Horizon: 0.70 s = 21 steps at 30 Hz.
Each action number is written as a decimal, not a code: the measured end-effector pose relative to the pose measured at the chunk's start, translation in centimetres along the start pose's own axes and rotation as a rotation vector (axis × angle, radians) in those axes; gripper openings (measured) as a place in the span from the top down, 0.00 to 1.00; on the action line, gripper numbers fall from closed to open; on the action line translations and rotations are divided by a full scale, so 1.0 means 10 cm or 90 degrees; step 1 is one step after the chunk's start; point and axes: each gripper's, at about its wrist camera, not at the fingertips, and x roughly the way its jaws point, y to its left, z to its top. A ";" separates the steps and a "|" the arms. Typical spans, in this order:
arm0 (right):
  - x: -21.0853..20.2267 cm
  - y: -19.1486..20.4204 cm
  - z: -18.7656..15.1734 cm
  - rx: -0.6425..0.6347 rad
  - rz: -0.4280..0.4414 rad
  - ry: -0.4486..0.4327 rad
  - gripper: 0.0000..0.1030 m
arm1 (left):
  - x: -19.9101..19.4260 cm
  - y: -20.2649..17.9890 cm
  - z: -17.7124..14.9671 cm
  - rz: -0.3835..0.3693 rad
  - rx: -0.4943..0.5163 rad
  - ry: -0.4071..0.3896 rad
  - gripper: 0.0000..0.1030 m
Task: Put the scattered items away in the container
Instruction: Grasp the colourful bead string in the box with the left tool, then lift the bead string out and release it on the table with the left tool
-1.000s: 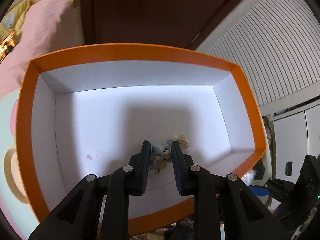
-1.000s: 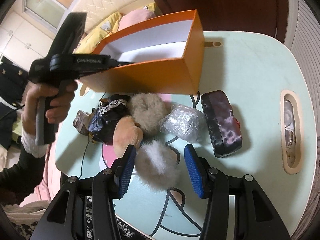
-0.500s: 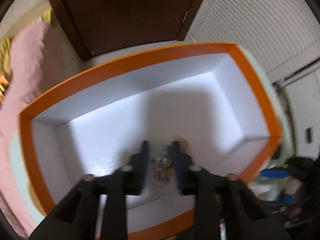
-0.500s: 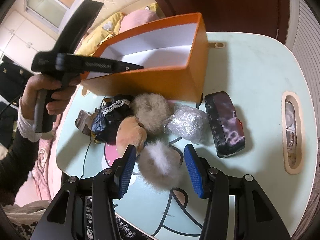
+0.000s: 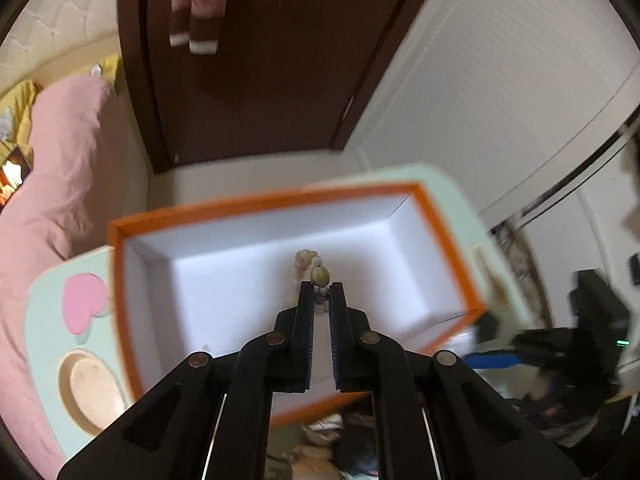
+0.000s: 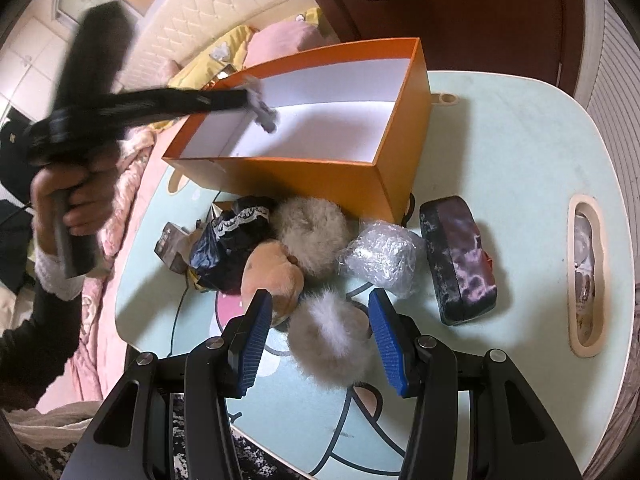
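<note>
Tidying barely begun: we count one thing inside the one orange box (image 6: 320, 180), a bead string (image 5: 314, 266) lying toward the near wall. Everything else waits on the table (image 6: 500, 140).

The left claw (image 5: 321, 292) hangs over the box, its jaws just closed almost together. A bead shows at their tips, but we cannot tell whether they pinch it. The right claw (image 6: 320, 312) stands spread either side of the white puff (image 6: 328, 344), nearest of the heap, without pressing it.

Left to move, by our count, are seven pieces:
- three puffs: the white one, a tan (image 6: 272, 272) and a grey (image 6: 310, 230)
- one black lace-trimmed bundle (image 6: 224, 244)
- one small brown carton (image 6: 172, 244), at the left
- one wad of clear wrap (image 6: 380, 256)
- one dark case (image 6: 458, 260), at the right

All sit just near of the box (the puffs touching one another). We judge the white puff the likely next pick.
</note>
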 end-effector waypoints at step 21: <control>-0.09 0.16 0.07 -0.016 -0.038 -0.032 0.52 | -0.29 0.04 -1.43 -0.103 -0.028 0.062 0.93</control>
